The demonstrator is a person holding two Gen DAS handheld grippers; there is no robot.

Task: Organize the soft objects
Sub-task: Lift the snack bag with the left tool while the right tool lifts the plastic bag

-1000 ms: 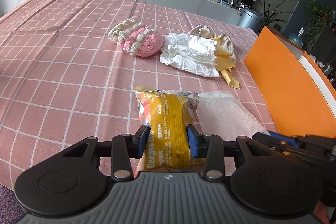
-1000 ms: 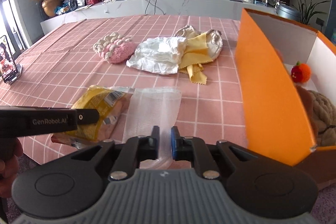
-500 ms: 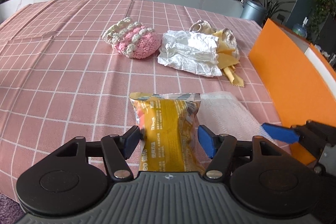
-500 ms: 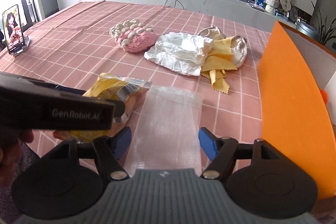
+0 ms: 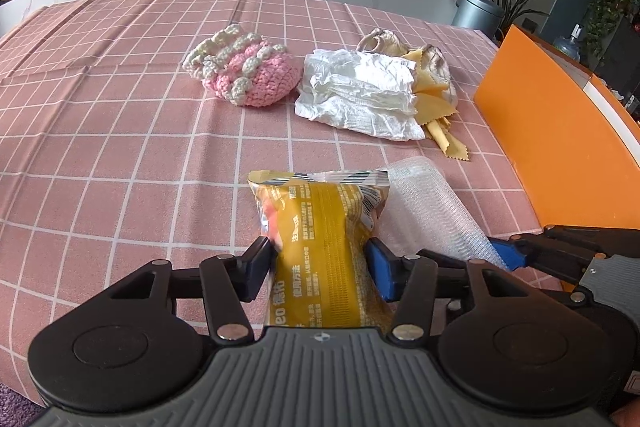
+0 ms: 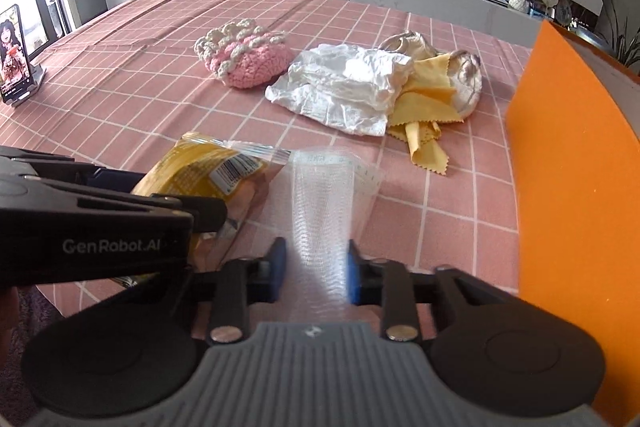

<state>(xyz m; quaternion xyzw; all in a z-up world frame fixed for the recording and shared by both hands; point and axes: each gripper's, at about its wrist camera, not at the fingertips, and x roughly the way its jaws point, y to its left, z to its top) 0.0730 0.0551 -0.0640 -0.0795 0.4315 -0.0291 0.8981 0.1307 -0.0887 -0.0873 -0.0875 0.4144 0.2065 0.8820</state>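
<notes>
Nearest, low in each frame, the left gripper (image 5: 320,263) clamps the yellow snack packet (image 5: 324,239) and the right gripper (image 6: 316,267) pinches the clear mesh bag (image 6: 324,211), probably both bound for the orange box (image 6: 576,163) at right, contents unseen; farther up the bench (image 5: 100,147) wait the pink crochet pouch (image 5: 244,71) and crumpled white cloth (image 5: 360,95)

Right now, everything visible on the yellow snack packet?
The yellow snack packet is a soft crinkled plastic pouch with printed text, a barcode and a striped sealed end. It lies lengthwise between the left gripper fingers, which press both its sides. The clear bubble bag sits against its right edge, over the pink checked cloth.
</notes>
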